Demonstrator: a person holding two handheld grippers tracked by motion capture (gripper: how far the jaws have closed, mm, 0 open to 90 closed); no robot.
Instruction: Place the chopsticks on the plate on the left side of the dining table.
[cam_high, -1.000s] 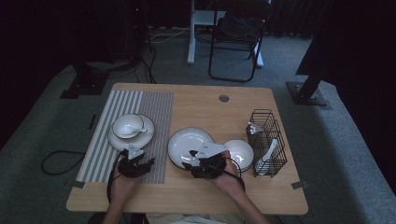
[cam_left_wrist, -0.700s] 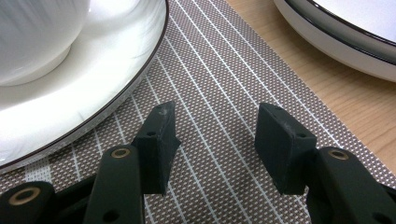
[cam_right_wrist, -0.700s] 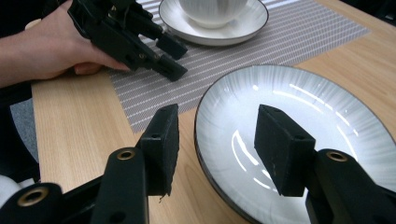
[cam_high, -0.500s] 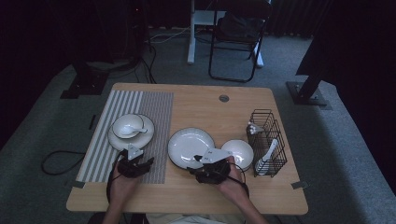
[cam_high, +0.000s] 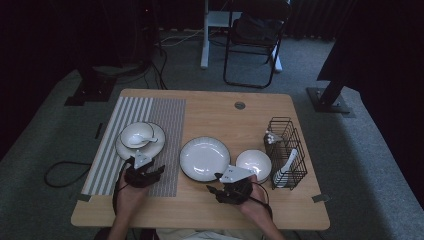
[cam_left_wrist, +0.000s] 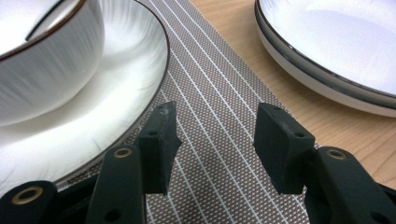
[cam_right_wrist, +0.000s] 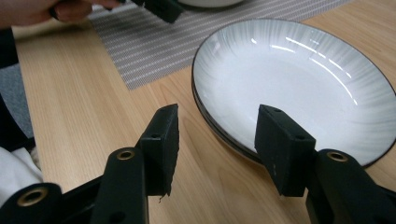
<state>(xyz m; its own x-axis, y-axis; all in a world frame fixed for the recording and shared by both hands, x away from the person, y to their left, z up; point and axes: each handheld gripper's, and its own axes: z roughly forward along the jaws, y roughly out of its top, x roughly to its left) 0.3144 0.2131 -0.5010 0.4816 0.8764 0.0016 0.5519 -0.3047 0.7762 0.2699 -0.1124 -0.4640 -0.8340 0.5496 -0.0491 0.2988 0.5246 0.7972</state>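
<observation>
Low over the brown striped placemat (cam_left_wrist: 219, 93) my left gripper (cam_left_wrist: 215, 126) (cam_high: 143, 165) stands open, with nothing between its jaws. Just to its left is a white dark-rimmed plate (cam_left_wrist: 93, 116) (cam_high: 156, 142) that carries a bowl (cam_left_wrist: 42, 56) (cam_high: 136, 134) with a spoon in it. My right gripper (cam_right_wrist: 217, 126) (cam_high: 220, 182) is open too, low over the bare wood at the near rim of a stack of two white plates (cam_right_wrist: 299, 79) (cam_high: 205, 158). Its right jaw reaches over that rim and holds nothing.
A small white bowl (cam_high: 253, 164) sits right of the plate stack. Beside it stands a black wire rack (cam_high: 286, 150) with a white spoon in it. The placemat (cam_high: 167, 125) covers the table's left part. A folding chair (cam_high: 252, 40) stands beyond the far edge.
My right gripper has drawn back toward the near edge of the table and sunk a little, off the plate stack. The left gripper has stayed in place.
</observation>
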